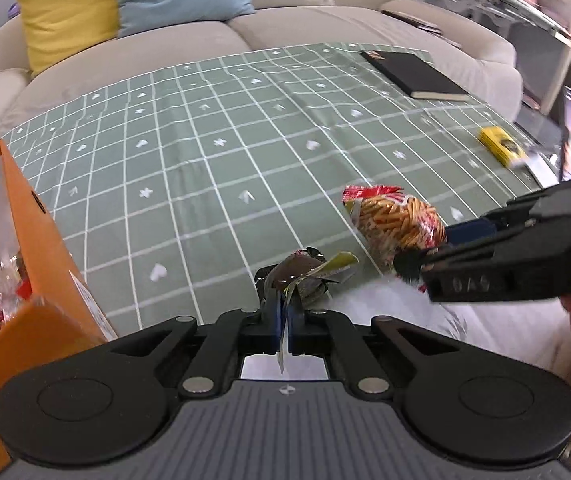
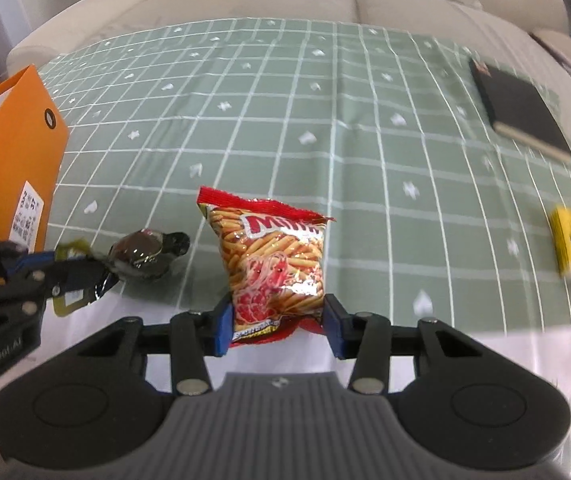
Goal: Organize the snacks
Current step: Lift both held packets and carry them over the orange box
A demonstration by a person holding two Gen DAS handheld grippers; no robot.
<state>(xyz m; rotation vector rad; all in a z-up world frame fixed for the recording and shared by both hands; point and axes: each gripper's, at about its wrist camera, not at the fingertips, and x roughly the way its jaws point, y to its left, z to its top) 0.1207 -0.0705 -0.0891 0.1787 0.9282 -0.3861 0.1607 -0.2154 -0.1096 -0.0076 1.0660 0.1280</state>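
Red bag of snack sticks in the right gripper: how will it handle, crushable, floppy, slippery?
The snack bag looks puffy and glossy, so probably light and a bit slippery. The right gripper pinches only its bottom end, so it may sag or swing. The sticks inside likely snap if squeezed.

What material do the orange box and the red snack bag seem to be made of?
Open orange box: likely matte cardboard, with flat stiff walls, white inside and a stuck-on label. Red snack bag with stick crackers: likely thin glossy plastic film, with bright glare, wrinkles and a crimped top edge.
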